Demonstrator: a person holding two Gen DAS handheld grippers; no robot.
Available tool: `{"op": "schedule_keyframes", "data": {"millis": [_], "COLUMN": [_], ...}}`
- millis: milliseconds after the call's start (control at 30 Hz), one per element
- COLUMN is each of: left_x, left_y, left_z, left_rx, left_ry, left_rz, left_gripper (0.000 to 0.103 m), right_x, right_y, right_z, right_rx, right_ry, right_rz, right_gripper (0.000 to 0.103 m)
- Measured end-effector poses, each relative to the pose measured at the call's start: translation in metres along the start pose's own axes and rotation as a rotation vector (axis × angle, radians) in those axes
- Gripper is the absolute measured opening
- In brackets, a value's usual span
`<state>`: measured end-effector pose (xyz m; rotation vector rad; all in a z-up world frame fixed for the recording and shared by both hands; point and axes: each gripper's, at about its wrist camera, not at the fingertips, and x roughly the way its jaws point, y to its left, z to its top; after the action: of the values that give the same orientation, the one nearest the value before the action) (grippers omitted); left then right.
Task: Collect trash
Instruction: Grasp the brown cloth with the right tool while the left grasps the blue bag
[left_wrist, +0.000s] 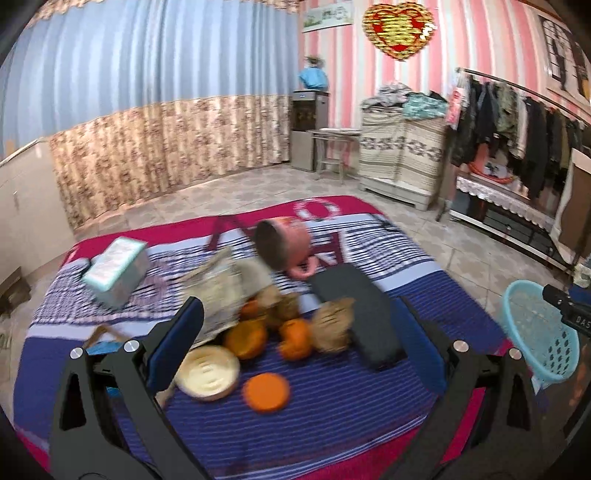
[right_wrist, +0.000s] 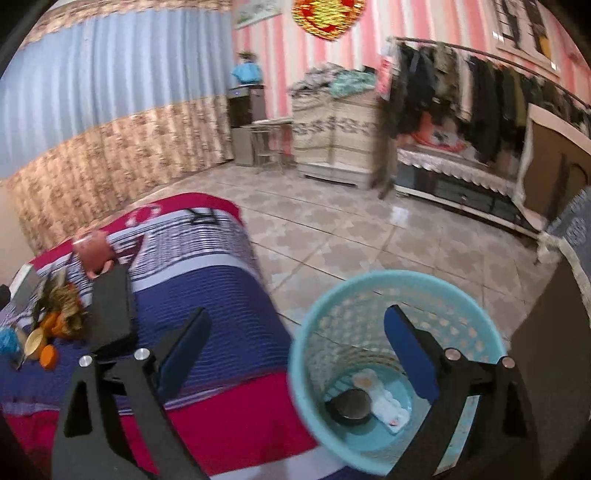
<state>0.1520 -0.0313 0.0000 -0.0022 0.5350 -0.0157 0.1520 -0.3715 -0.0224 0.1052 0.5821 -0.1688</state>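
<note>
A heap of trash lies on the striped cloth (left_wrist: 332, 406): orange peels (left_wrist: 295, 338), an orange lid (left_wrist: 266, 391), a cream lid (left_wrist: 207, 373), crumpled brown paper (left_wrist: 332, 325) and a torn paper bag (left_wrist: 218, 291). My left gripper (left_wrist: 295, 332) is open above the heap and holds nothing. My right gripper (right_wrist: 295, 332) is open and empty over the rim of the blue trash basket (right_wrist: 306, 387), which stands on the floor beside the cloth. In the basket lie a dark round lid (right_wrist: 351, 404) and white wrappers (right_wrist: 388, 406). The basket also shows in the left wrist view (left_wrist: 535, 332).
A pink mug (left_wrist: 284, 243) lies on its side, with a teal box (left_wrist: 116, 271) to its left and a black flat case (left_wrist: 362, 317) to the right of the heap. Tiled floor (right_wrist: 369, 240) surrounds the cloth. A clothes rack (right_wrist: 480, 92) and cabinets stand at the back.
</note>
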Motion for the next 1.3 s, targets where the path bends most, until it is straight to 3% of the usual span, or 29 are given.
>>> {"op": "schedule_keyframes", "data": {"millis": [267,533,767,933,1033,1100,1200,1233,1300], "left_x": [-0.018,-0.024,-0.009,0.002,0.018,0.028,0.044,0.049,0.048], "left_y": [0.084,0.146,0.172,0.17,0.164,0.163,0.164,0.165,0.168], "left_z": [-0.032,-0.072,-0.084,-0.073,-0.067,-0.067,-0.07,-0.071,-0.07], "left_rx": [-0.075,-0.123,-0.174,-0.165,-0.14,-0.128,-0.117,-0.12,-0.125], "left_ry": [0.041,0.106,0.139,0.107,0.128,0.148,0.206,0.227,0.227], "left_rz": [0.13,0.218,0.226,0.206,0.201,0.192,0.163,0.151,0.145], "left_gripper": [0.097,0.097,0.097,0.097,0.096,0.089,0.066,0.056,0.049], "right_x": [-0.01,0.002,0.016,0.027,0.034,0.04,0.047,0.049,0.056], "right_y": [0.057,0.105,0.151,0.178,0.189,0.2,0.221,0.228,0.244], "right_z": [-0.014,-0.032,-0.039,-0.042,-0.04,-0.039,-0.039,-0.04,-0.044], "right_rx": [-0.103,-0.145,-0.192,-0.214,-0.204,-0.206,-0.231,-0.251,-0.3], "right_ry": [-0.022,0.05,0.076,0.097,0.105,0.118,0.125,0.129,0.149], "right_rz": [0.131,0.223,0.269,0.306,0.332,0.355,0.389,0.398,0.408], "right_gripper": [0.093,0.093,0.093,0.093,0.093,0.093,0.089,0.081,0.066]}}
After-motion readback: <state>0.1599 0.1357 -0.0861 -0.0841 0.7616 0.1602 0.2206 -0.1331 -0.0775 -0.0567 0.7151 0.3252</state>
